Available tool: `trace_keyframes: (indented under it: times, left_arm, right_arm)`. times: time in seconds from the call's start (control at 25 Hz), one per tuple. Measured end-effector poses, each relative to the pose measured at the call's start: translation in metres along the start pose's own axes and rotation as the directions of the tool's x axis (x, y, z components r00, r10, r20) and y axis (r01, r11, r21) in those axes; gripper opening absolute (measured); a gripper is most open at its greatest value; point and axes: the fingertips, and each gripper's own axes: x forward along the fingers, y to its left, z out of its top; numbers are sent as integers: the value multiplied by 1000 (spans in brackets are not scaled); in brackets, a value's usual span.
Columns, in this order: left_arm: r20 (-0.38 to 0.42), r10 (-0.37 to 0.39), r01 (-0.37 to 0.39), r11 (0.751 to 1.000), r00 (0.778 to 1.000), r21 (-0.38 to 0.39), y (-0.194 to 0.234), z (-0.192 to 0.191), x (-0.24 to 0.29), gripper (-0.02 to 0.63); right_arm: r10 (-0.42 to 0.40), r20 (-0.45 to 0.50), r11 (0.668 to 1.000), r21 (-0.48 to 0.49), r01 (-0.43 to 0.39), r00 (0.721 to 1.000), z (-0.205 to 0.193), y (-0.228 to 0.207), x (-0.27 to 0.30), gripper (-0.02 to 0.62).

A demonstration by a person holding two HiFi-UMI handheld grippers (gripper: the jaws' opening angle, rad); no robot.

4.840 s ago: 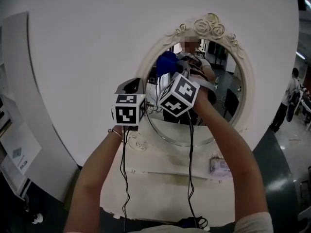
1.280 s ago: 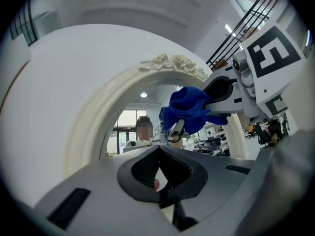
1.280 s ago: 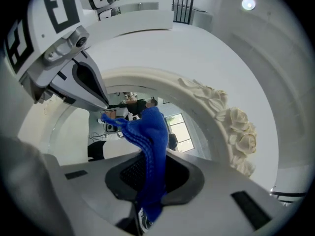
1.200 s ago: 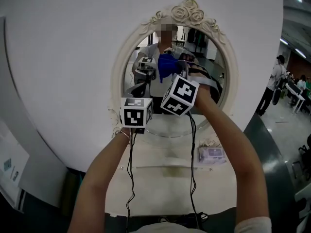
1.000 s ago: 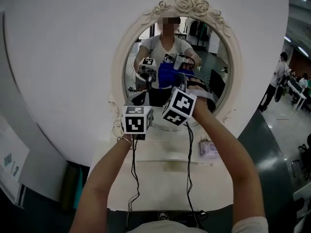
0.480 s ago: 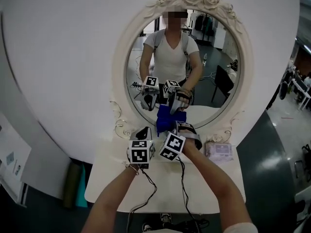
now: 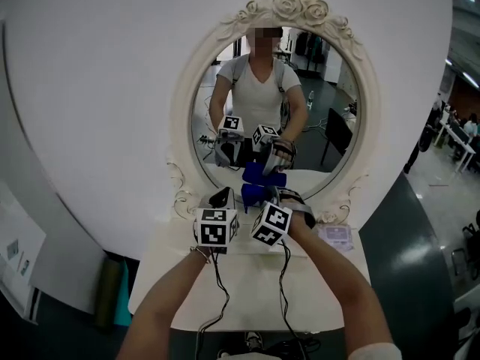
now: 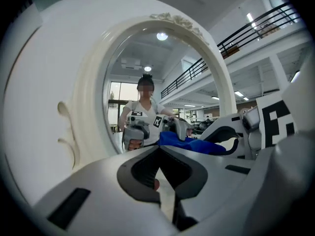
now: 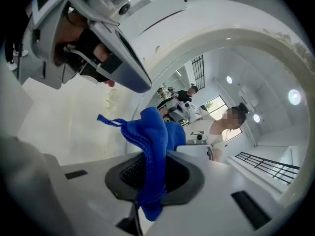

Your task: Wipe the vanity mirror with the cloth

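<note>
- My right tongs (image 9: 147, 178) are clamped on the blue, nubby cloth (image 9: 153, 136). Its stitched edge and loop stand up past the jaws, by the bottom of the oval mirror (image 7: 330, 73).
- My left tongs (image 8: 160, 173), just beside them, are closed on nothing.
- The mirror's frame is cream with carved roses.
- Only the head view shows a soft packet (image 7: 334, 235) right of my right tongs.

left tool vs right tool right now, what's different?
The right tool is shut on the blue cloth; the left tool is shut with nothing between its jaws. In the head view, the right tool puts the cloth at the mirror glass's lower edge; the left tool sits left of it. Shared: both are low, near the mirror's base.
</note>
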Motion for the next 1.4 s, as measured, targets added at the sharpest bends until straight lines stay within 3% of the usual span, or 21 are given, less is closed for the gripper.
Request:
trace_keyframes:
  times: [0.12, 0.24, 0.48, 0.68, 0.84, 1.08, 1.2, 1.4]
  left_arm:
    - [81, -20, 16, 999, 997, 44, -13, 72, 4, 5]
    - [167, -43, 27, 995, 985, 97, -29, 145, 2, 5]
    - [292, -90, 54, 990, 952, 129, -62, 265, -3, 5]
    - [341, -116, 69, 987, 933, 148, -83, 316, -2, 5]
    - [332, -126, 74, 984, 935, 165, -92, 316, 5, 5]
    - [283, -140, 85, 976, 949, 199, -102, 265, 27, 5]
    - [249, -140, 95, 978, 958, 185, -106, 228, 33, 5]
    - [166, -105, 89, 991, 981, 101, -104, 144, 41, 5]
  right_arm:
    - [-101, 14, 995, -5, 101, 995, 9, -78, -38, 66]
    - [-231, 19, 972, -28, 232, 973, 19, -155, -85, 66]
    - [-474, 25, 877, -79, 474, 880, 36, -290, -172, 66]
    - [-577, 35, 806, -135, 576, 816, 46, -354, -207, 67]
    - [-589, 43, 798, -128, 589, 807, 43, -363, -203, 66]
    - [-592, 78, 786, -167, 596, 802, 28, -329, -180, 66]
    - [-567, 80, 805, -155, 572, 820, 15, -298, -166, 66]
    - [-499, 50, 857, -118, 502, 865, -12, -238, -135, 67]
